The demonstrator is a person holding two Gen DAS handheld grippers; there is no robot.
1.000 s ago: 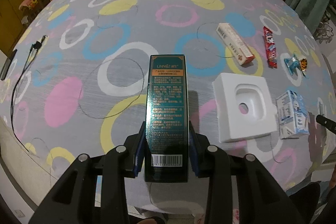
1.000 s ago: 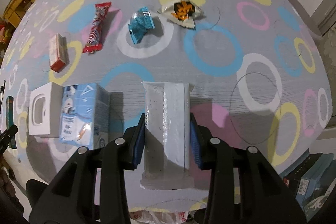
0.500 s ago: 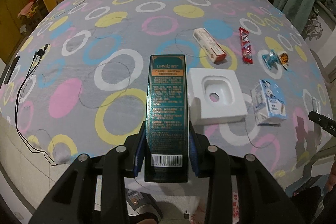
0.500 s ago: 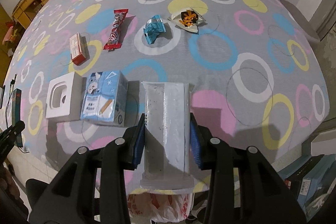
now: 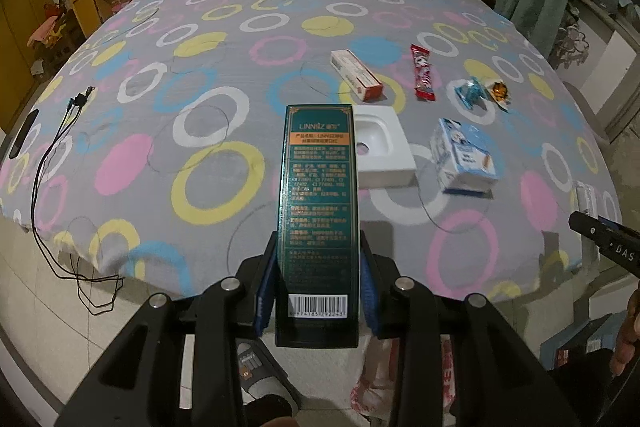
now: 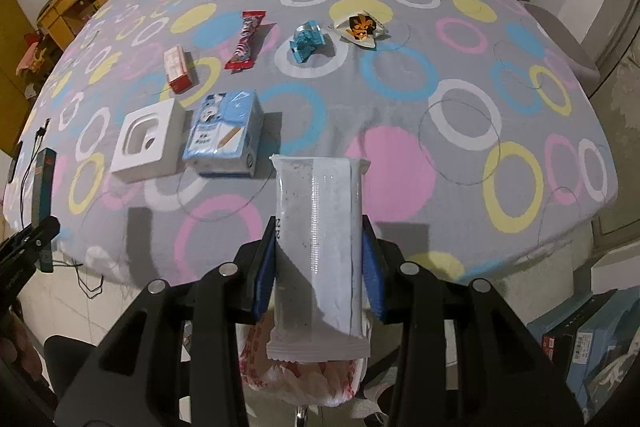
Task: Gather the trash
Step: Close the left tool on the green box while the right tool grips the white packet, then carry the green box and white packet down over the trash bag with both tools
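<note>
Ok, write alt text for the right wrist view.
The right gripper grips a white wrapper above a plastic bag beside the bed. A tissue pack, white tray and snack wrappers lie on the ringed bedspread.

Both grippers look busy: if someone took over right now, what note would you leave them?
Left gripper: jaws shut on the green box.
Right gripper: jaws shut on the grey packet.
Both hang past the bed's edge, the packet above the plastic bag on the floor.
Done: these two picked up.
Left on the bed: white tray, blue tissue pack, red-white box, red wrapper, blue wrapper, orange wrapper.
</note>
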